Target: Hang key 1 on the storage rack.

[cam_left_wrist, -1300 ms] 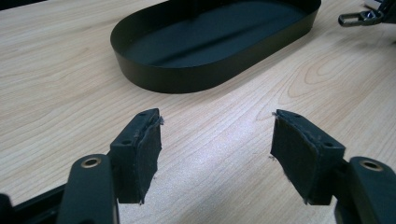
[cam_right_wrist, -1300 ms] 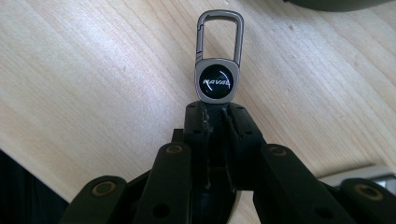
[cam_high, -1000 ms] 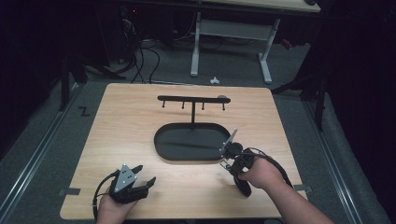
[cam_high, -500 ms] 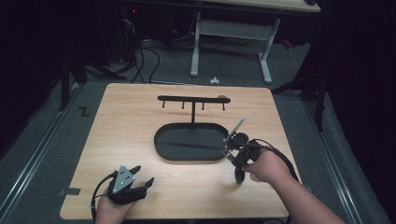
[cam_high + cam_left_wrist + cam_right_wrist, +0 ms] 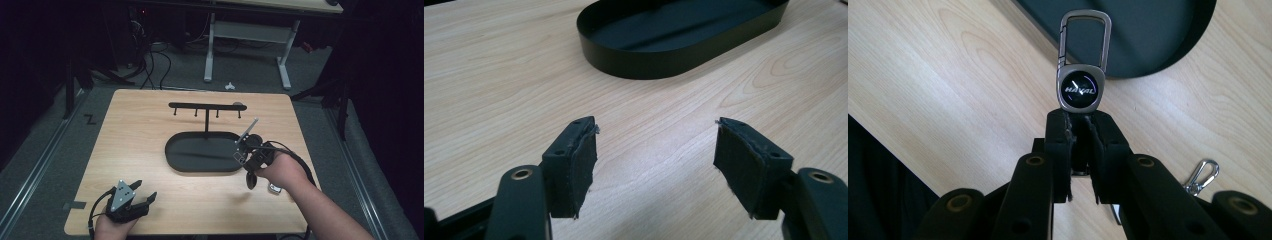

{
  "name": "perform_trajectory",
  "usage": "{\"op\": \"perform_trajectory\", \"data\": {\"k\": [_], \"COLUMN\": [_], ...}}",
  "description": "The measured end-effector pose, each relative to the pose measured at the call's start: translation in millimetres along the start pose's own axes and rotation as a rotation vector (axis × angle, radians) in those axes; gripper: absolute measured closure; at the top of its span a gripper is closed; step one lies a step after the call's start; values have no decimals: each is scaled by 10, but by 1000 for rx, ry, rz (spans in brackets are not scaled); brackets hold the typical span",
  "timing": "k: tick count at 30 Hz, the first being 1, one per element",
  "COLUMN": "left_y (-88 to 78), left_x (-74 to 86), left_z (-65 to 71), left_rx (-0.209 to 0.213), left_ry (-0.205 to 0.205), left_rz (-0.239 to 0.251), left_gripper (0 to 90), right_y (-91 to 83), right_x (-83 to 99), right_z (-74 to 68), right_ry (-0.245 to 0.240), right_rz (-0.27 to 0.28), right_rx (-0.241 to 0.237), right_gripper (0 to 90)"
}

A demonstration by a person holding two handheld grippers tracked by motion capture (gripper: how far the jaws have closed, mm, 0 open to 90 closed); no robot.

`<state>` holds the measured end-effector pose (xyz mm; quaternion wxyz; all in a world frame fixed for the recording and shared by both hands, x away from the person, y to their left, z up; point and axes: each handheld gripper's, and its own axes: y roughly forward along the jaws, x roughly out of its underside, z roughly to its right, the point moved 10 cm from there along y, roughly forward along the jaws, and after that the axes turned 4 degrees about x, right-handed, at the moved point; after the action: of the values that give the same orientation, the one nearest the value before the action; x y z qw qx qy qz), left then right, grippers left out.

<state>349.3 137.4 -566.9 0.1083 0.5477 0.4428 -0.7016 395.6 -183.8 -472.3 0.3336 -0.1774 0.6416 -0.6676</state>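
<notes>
My right hand-held gripper [image 5: 1079,125] pinches a metal keychain clip [image 5: 1082,60] tight, just past the right end of the black oval tray [image 5: 175,150]. Another small clip [image 5: 1201,176] lies on the tabletop [image 5: 140,125] behind it. My left hand-held gripper [image 5: 656,165] is wide open, holding nothing, near the front edge, with bare wood around it.

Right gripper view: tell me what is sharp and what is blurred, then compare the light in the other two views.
Right gripper view: the keyring is sharp, its badge lettering readable; the near arms of the tongs are soft. Left gripper view: bright, even light, and the tray rim blurs slightly with distance. High view: the table is lit, while the floor and room around it fall into darkness.
</notes>
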Motion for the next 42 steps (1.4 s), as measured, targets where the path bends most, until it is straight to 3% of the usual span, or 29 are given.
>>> {"op": "perform_trajectory", "data": {"k": [15, 21, 26, 35, 40, 42], "left_y": [-180, -178, -166, -161, -166, -164], "left_x": [117, 115, 108, 107, 107, 106], "left_z": [-72, -70, -67, -44, -41, -40], "left_rx": [-43, -42, -38, -31, -29, -27], "left_ry": [-26, -25, -22, -13, -12, -11], "left_rz": [1, 1, 1, -2, -2, -4], "left_gripper": [340, 340, 340, 340, 341, 341], "right_y": [-65, -88, -109, -244, -316, -342], "right_x": [-191, -254, -322, -536, -674, -722], "right_z": [50, 60, 96, 152, 181, 175], "right_ry": [-26, 2, -13, 26, 11, 31], "right_rz": [29, 41, 52, 79, 105, 107], "right_rx": [-4, -12, -3, 9, 21, 24], "right_gripper": [802, 802, 802, 802, 803, 802]}}
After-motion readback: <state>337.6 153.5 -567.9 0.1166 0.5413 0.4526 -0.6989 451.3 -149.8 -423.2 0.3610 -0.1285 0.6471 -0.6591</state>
